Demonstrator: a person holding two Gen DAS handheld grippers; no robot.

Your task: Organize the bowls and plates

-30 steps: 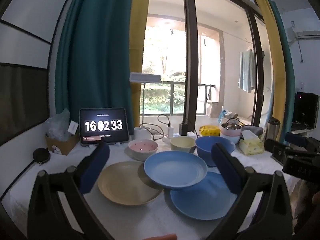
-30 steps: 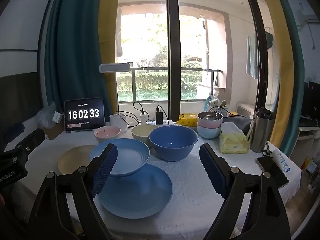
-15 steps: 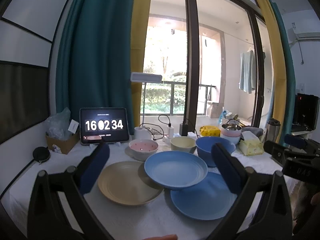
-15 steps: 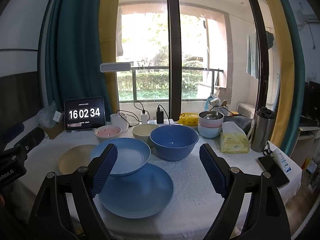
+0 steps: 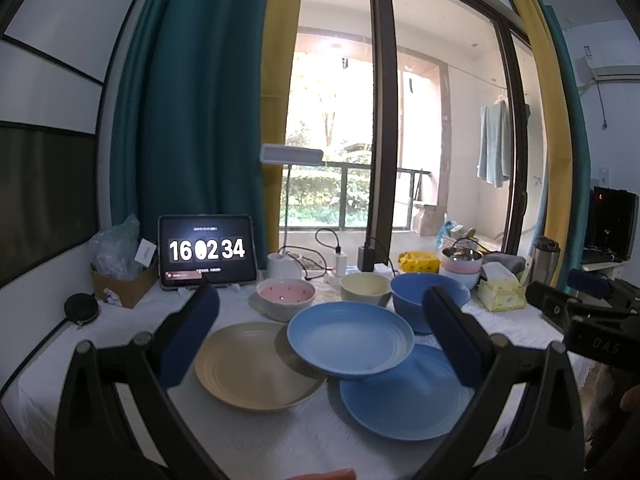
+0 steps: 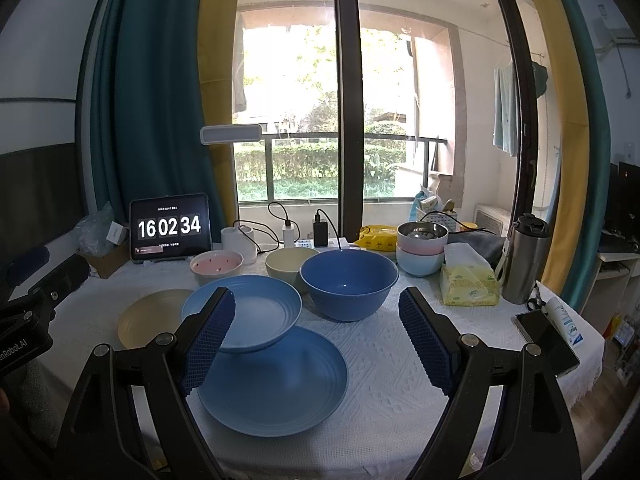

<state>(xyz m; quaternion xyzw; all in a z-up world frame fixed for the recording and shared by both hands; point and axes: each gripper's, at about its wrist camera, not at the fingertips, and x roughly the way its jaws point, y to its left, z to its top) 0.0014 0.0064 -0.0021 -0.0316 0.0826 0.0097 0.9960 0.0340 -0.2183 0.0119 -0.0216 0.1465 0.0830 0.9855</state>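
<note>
L gripper [image 5: 320,334] jaws wide, nothing held, above table [image 5: 120,328]. Small blue plate [image 5: 350,338] sits tilted on big blue plate [image 5: 404,396], overlapping beige plate [image 5: 252,364]. Behind: pink bowl [image 5: 285,298], cream bowl [image 5: 365,286], blue bowl [image 5: 412,298]. R gripper [image 5: 580,316] at right edge.

Bowls [image 6: 349,283] behind plates [image 6: 272,379]

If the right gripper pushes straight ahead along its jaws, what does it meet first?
Probably the dark blue bowl, which sits centred between the open jaws of the right gripper. The way up to it looks free, though depth is hard to judge in this fisheye view.
</note>
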